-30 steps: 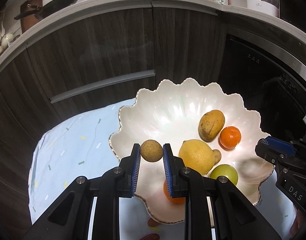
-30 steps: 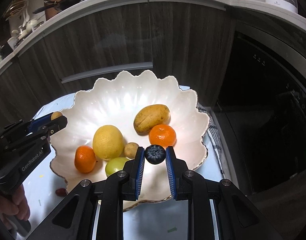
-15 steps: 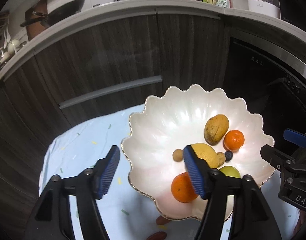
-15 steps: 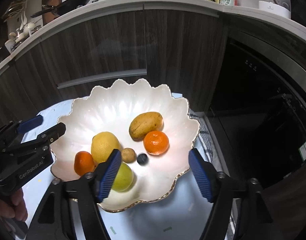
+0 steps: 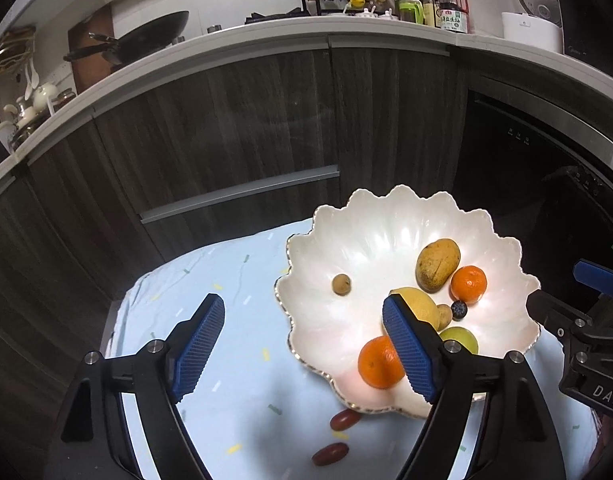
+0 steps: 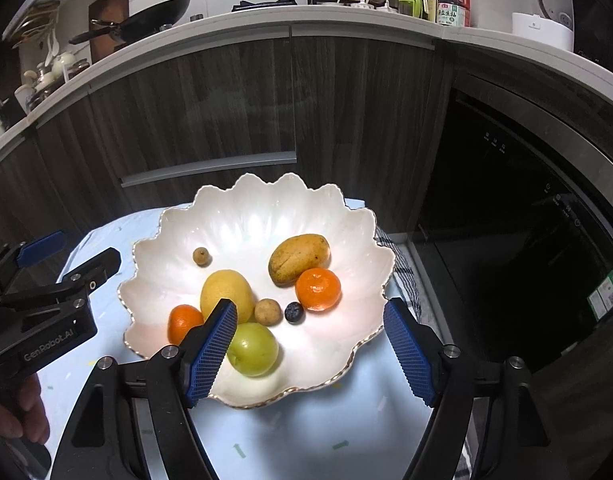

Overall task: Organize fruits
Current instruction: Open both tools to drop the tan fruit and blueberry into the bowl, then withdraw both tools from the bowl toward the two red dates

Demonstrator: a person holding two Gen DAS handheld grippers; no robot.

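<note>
Pale-blue cloth (image 5: pixel 210 264) out on the left, speckled, carrying no fruit at that end. Moving right: left gripper (image 5: pixel 302 300) hanging over the bowl's near edge, jaws wide apart, just been opening, nothing between the pads. Below it on the cloth, two small dark-red fruits (image 5: pixel 343 419), just outside the rim, not yet gathered; looks like the work remaining. On to the white scalloped bowl (image 5: pixel 386 200): a little brown longan (image 5: pixel 341 284) alone on the left of the basin, well apart from the rest. Then the cluster: near tangerine (image 5: pixel 376 364) by the front rim, lemon (image 5: pixel 416 304) just behind, second small brown fruit (image 5: pixel 445 312) tucked against the lemon, green fruit (image 5: pixel 462 338) in front, blueberry (image 5: pixel 459 309) just beside, mango (image 5: pixel 437 265) at the back, touching or nearly touching the far tangerine (image 5: pixel 468 285). Eight pieces in, by this count. Finally, right gripper (image 6: pixel 309 306) over the right front of the bowl, also parted wide, also just been opening, empty, blueberry lying free in the basin beneath. Judging from all that: most of the job done, both tongs free, only the two red ones on the cloth waiting; likely a short reach down for the left tool. Sorting within the bowl, if wanted, impossible to call from here.
</note>
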